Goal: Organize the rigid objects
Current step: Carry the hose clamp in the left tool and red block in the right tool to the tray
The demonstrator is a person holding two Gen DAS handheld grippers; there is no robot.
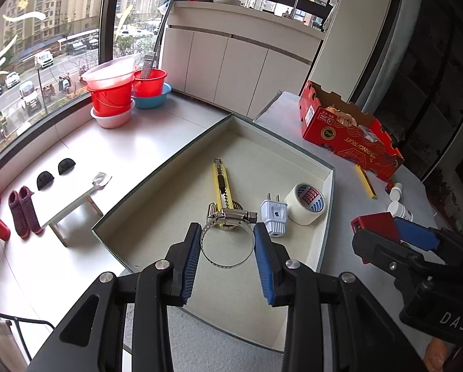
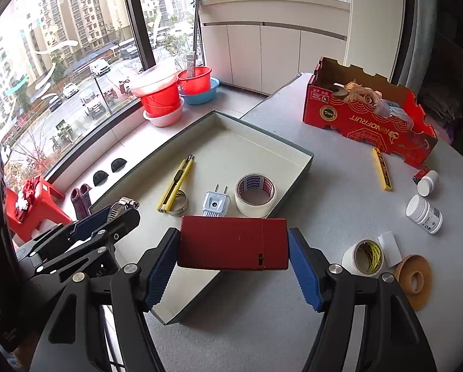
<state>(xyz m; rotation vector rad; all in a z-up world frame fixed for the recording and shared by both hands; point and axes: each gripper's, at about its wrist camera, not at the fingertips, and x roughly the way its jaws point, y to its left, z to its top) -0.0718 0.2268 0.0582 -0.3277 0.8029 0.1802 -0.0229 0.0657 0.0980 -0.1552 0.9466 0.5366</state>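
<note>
A shallow grey tray (image 1: 157, 179) (image 2: 296, 150) lies on the grey table. In it are a yellow utility knife (image 1: 220, 183) (image 2: 176, 183), a small hose clamp (image 2: 182, 206), a white plug (image 1: 274, 217) (image 2: 216, 205) and a white tape roll (image 1: 306, 203) (image 2: 255, 193). My left gripper (image 1: 227, 259) (image 2: 119, 214) is shut on a large metal hose clamp (image 1: 227, 237) and holds it above the tray. My right gripper (image 2: 233, 262) (image 1: 386, 232) is shut on a dark red box (image 2: 233, 243) (image 1: 375, 226) over the tray's near right edge.
On the table right of the tray are a red cardboard box (image 2: 368, 117), a yellow pencil-like stick (image 2: 382, 169), two white bottles (image 2: 424, 209), a tape roll (image 2: 363, 257) and a brown tape ring (image 2: 414, 279). Red buckets (image 1: 113, 93) stand on the window ledge.
</note>
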